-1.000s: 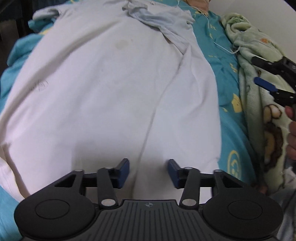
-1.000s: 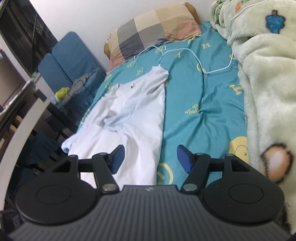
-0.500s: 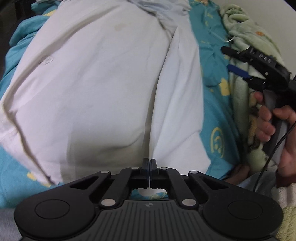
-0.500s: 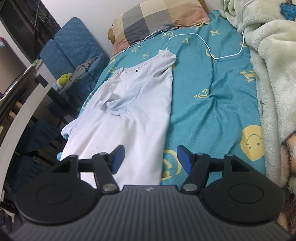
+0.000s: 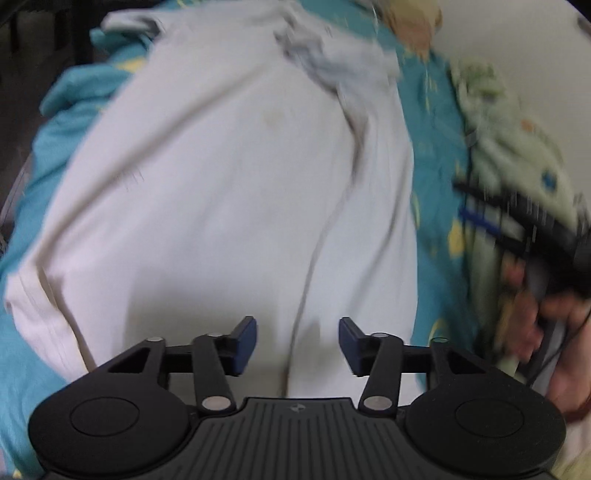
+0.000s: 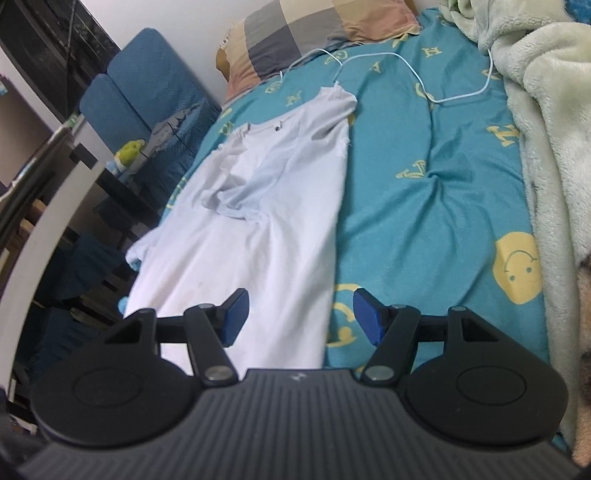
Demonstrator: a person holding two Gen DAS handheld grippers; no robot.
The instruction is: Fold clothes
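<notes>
A white T-shirt (image 5: 229,206) lies lengthwise on the teal bedsheet (image 5: 432,155), with one sleeve folded in over the chest (image 6: 255,184). My left gripper (image 5: 297,345) is open and empty just above the shirt's hem end, near a long crease. My right gripper (image 6: 299,317) is open and empty, hovering over the shirt's (image 6: 258,251) right edge where it meets the sheet (image 6: 424,192). It also shows blurred at the right of the left wrist view (image 5: 524,229), held in a hand.
A pale fleece blanket (image 6: 554,147) runs along the right side of the bed. A checked pillow (image 6: 314,33) and a white cable (image 6: 424,74) lie at the head. A blue chair (image 6: 147,92) and a dark table (image 6: 110,184) stand to the left.
My left gripper was open, shut on the shirt's hem half a second ago, and is open again, with the shirt flatter. My right gripper has moved closer over the shirt's edge.
</notes>
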